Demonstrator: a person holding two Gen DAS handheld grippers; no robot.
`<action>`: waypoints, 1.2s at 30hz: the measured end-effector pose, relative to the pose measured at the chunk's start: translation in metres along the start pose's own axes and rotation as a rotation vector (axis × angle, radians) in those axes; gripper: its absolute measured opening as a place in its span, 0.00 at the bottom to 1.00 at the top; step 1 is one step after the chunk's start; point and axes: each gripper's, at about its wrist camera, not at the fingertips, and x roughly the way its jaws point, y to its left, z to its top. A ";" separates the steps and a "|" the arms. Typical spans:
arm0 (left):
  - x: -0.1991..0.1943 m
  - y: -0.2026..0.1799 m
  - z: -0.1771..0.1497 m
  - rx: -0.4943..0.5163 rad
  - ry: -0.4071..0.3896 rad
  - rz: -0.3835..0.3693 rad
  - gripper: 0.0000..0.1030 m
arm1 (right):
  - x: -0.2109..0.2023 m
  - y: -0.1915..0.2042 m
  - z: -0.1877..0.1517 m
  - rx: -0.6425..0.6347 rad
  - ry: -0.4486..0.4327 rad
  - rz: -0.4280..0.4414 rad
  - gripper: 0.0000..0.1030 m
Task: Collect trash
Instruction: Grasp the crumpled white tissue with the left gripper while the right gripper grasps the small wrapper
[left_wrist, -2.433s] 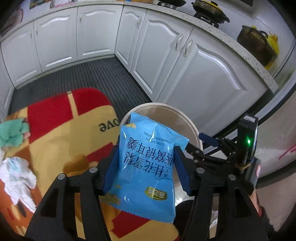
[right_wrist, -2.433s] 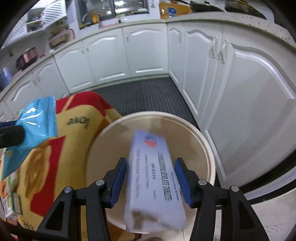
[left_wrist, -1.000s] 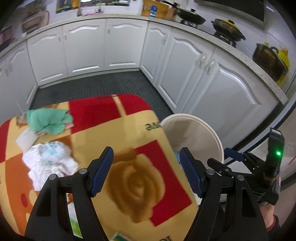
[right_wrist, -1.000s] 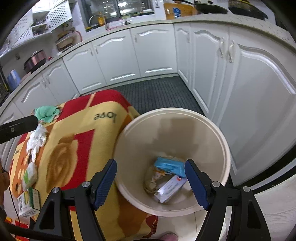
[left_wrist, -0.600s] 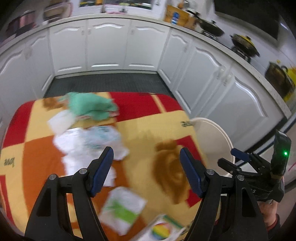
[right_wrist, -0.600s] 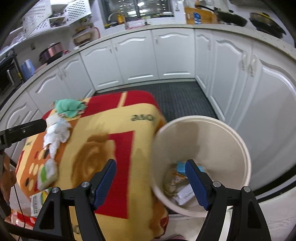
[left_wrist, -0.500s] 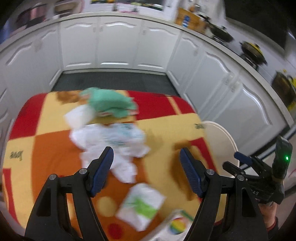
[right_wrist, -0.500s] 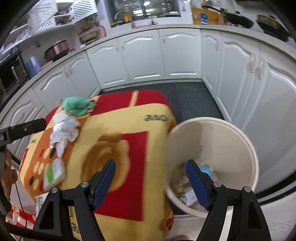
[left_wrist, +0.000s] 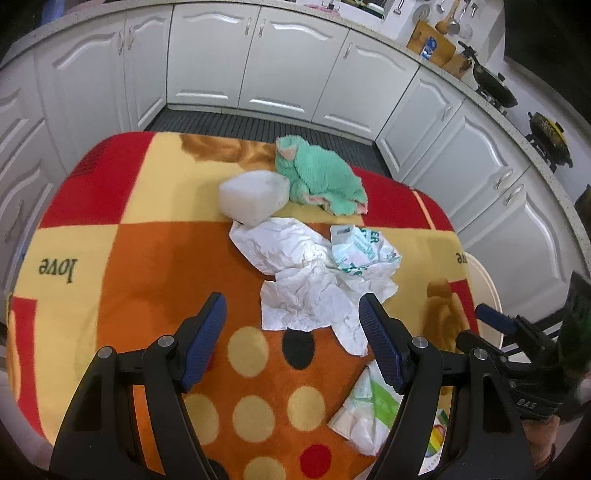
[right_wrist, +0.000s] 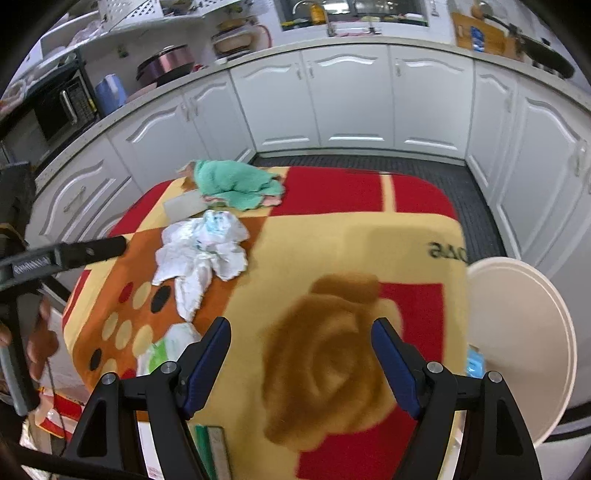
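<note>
My left gripper (left_wrist: 293, 334) is open and empty, just in front of a pile of crumpled white paper (left_wrist: 306, 284) on the blanket-covered table (left_wrist: 147, 258). A crumpled printed wrapper (left_wrist: 364, 251) lies against the pile. A green-and-white packet (left_wrist: 369, 410) lies under the right finger. My right gripper (right_wrist: 301, 363) is open and empty over the table's right part. The cream trash bin (right_wrist: 517, 332) stands to its right, with a blue packet (right_wrist: 474, 360) inside. The paper pile also shows in the right wrist view (right_wrist: 201, 254).
A green cloth (left_wrist: 319, 179) and a white block (left_wrist: 255, 195) lie at the table's far side. A box (right_wrist: 214, 450) sits at the near edge. White kitchen cabinets (left_wrist: 280, 74) ring the room. A dark floor mat (right_wrist: 369, 162) lies beyond the table.
Both grippers let their items fall into the bin, opened, and swung left from the bin to the table. The left one now faces the paper pile.
</note>
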 end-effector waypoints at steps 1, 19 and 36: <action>0.004 0.001 0.001 -0.004 0.001 0.004 0.71 | 0.002 0.003 0.003 -0.003 0.001 0.004 0.74; 0.055 0.019 0.017 0.019 0.068 -0.053 0.11 | 0.050 0.024 0.059 -0.037 0.023 0.105 0.58; -0.012 0.046 -0.003 0.041 0.004 -0.067 0.08 | 0.105 0.049 0.084 -0.038 0.080 0.162 0.18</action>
